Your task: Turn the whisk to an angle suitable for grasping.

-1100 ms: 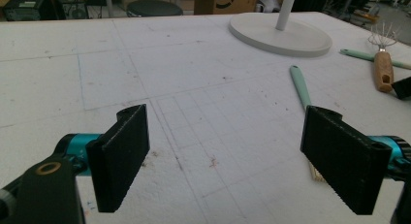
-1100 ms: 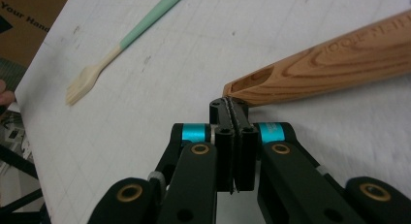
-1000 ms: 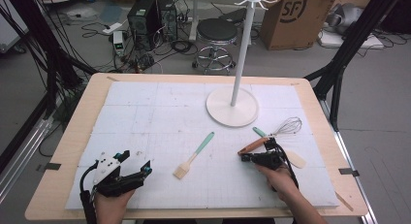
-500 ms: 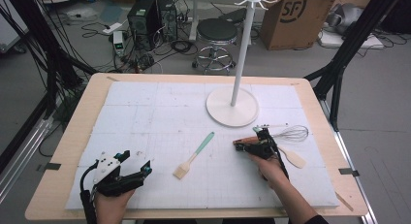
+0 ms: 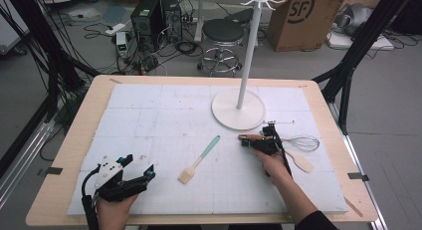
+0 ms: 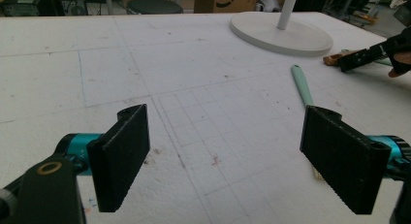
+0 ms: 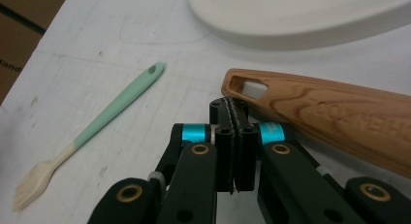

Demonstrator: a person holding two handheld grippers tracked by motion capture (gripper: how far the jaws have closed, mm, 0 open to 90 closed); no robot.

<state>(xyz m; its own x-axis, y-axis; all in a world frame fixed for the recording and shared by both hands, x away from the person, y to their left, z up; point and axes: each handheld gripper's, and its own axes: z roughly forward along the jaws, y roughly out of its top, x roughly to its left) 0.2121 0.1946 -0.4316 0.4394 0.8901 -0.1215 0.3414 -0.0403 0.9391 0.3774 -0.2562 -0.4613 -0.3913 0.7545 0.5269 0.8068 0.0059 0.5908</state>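
1. The left gripper [image 5: 130, 177] rests at the near left of the white foam mat [image 5: 164, 115], well left of the stand base, jaws wide apart with nothing between them.
2. A mint-handled pastry brush [image 5: 199, 160] lies left of and nearer than the stand base [image 5: 238, 109].
3. The right gripper [image 5: 249, 140] sits just in front of that base, jaws pressed together; the wooden spatula [image 7: 329, 115] lies beside them, possibly touching.
4. A wire whisk [image 5: 301, 142] lies right of the gripper.
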